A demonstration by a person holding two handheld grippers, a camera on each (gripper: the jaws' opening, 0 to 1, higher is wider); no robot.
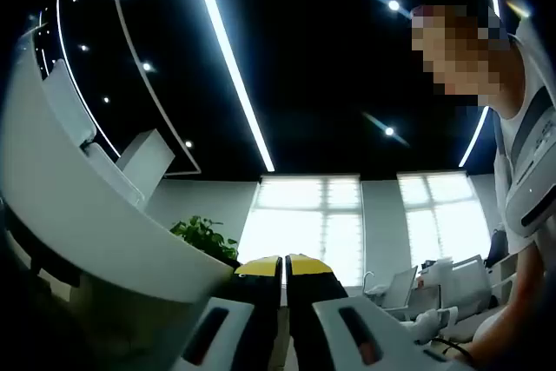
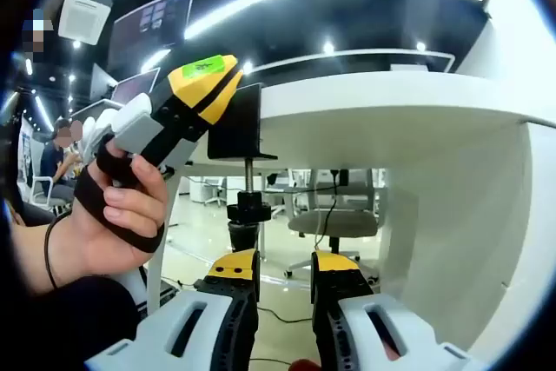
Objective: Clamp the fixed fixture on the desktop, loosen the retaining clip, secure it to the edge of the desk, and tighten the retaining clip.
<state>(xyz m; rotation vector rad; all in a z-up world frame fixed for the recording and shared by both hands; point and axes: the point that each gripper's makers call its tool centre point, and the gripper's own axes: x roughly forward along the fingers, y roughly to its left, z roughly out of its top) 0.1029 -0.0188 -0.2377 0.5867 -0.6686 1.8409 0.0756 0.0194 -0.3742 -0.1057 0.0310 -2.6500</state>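
Note:
The black fixture (image 2: 236, 123) hangs on the edge of the white desk (image 2: 391, 102). A threaded rod runs down from it to a black retaining knob (image 2: 248, 215). My right gripper (image 2: 284, 265) is open just below the knob, which stands above its left yellow tip and touches neither jaw. A hand holds my left gripper (image 2: 206, 76) up beside the fixture's left face, its yellow tips together. In the left gripper view my left gripper (image 1: 284, 265) points up at the ceiling, its jaws closed with nothing between them.
The white desk's curved underside (image 1: 95, 215) fills the left of the left gripper view, with a plant (image 1: 204, 236) behind it. A person's arm (image 1: 504, 319) is at the right. Office chairs (image 2: 334, 219) and a desk leg panel (image 2: 460, 241) stand beyond the knob.

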